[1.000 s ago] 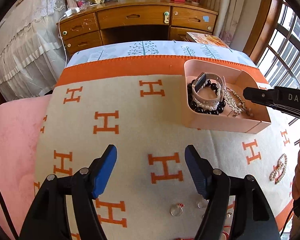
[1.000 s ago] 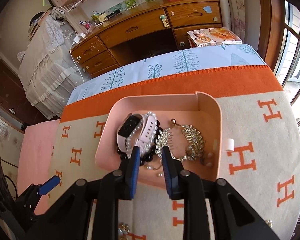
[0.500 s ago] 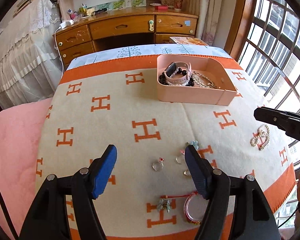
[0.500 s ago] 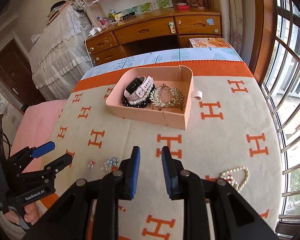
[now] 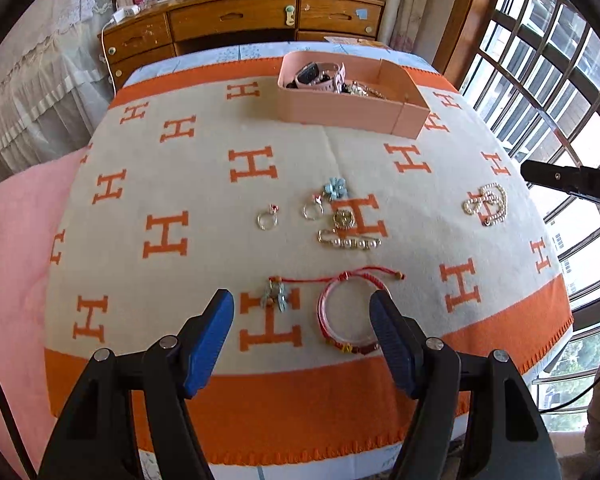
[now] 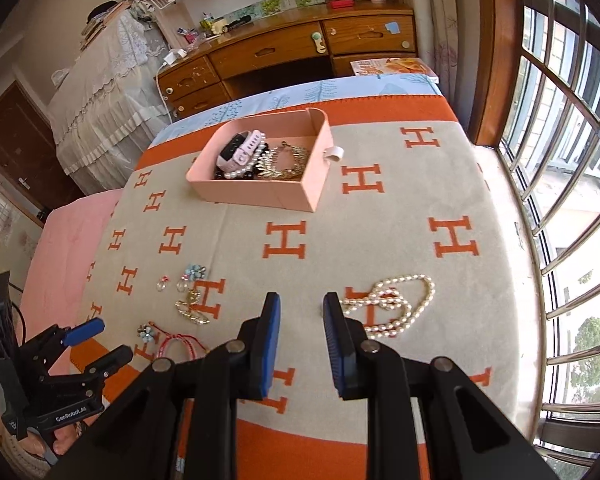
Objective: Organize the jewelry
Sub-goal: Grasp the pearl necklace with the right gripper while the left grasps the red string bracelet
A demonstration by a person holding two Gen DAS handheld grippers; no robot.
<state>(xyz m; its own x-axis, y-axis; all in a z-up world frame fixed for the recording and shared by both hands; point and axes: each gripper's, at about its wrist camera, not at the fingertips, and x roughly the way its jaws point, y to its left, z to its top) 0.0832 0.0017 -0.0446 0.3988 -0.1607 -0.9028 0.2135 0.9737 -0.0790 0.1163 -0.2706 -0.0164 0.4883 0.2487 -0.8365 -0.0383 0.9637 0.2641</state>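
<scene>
My left gripper (image 5: 302,312) hangs open and empty over the near edge of the H-patterned blanket (image 5: 204,184). Just beyond its fingers lie a red cord bracelet (image 5: 322,317) and a red string with a teal charm (image 5: 278,297). Farther out lie two small rings (image 5: 267,219), a blue flower piece (image 5: 335,188) and a pearl clip (image 5: 350,243). My right gripper (image 6: 302,308) stands narrowly open, nothing between its fingers, just left of a heaped pearl necklace (image 6: 392,308). The pink box (image 6: 260,197) at the far side holds a watch (image 6: 240,152), beads and a gold leaf necklace (image 6: 285,161).
A wooden desk (image 5: 236,20) with drawers stands beyond the bed. Barred windows (image 6: 560,168) run along the right side. Pink bedding (image 5: 16,232) lies to the left. A small white ring-shaped piece (image 6: 334,153) sits beside the box. A hand shows under the left gripper (image 6: 102,342).
Both grippers have drawn back from the pink box toward the blanket's near edge. The loose jewelry and pearl necklace have come into view. Neither gripper's opening has changed.
</scene>
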